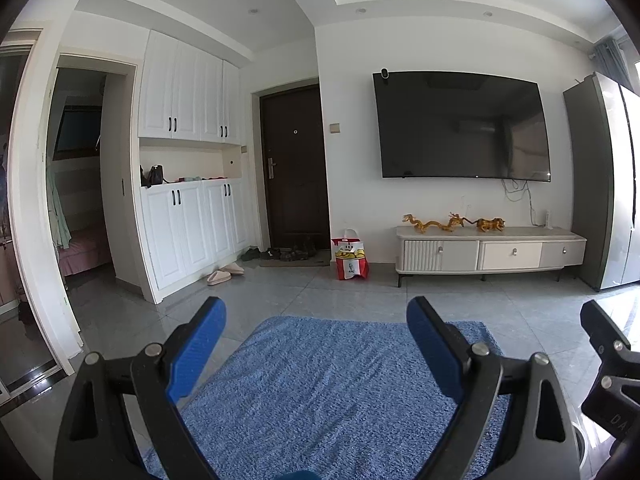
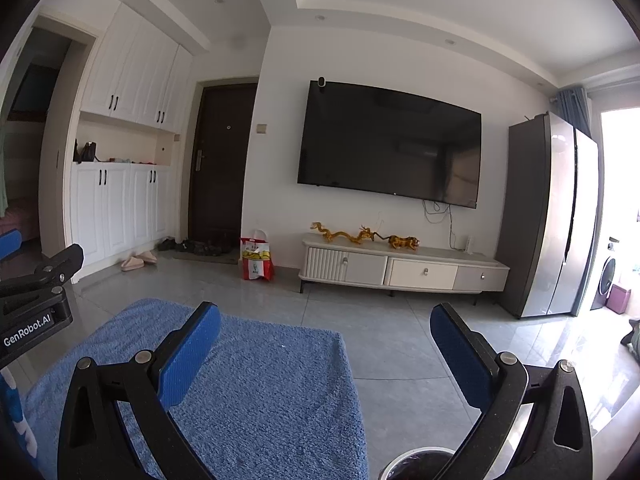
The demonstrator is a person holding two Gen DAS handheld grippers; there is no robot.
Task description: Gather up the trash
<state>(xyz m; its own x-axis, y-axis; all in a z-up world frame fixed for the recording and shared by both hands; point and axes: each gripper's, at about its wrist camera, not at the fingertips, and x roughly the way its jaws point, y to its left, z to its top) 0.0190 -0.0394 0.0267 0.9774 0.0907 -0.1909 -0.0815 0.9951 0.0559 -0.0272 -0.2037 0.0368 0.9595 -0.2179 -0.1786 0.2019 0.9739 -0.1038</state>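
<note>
A red and white KFC bag (image 1: pixel 351 258) stands on the grey floor tiles next to the dark entrance door, far ahead of both grippers; it is also in the right wrist view (image 2: pixel 256 258). My left gripper (image 1: pixel 316 312) is open over a blue rug (image 1: pixel 328 392), with nothing between its blue pads. My right gripper (image 2: pixel 325 314) is open too, over the rug's right edge (image 2: pixel 248 380) and bare tile. A round white-rimmed bin with a dark liner (image 2: pixel 416 450) shows just below the right gripper. The two grippers are side by side.
A low white TV cabinet (image 1: pixel 488 254) with golden figurines stands under a wall-mounted TV (image 1: pixel 460 128). A tall fridge (image 2: pixel 552 216) is on the right, white cupboards (image 1: pixel 188 224) on the left. Slippers (image 1: pixel 224 274) and shoes (image 1: pixel 280 254) lie by the door.
</note>
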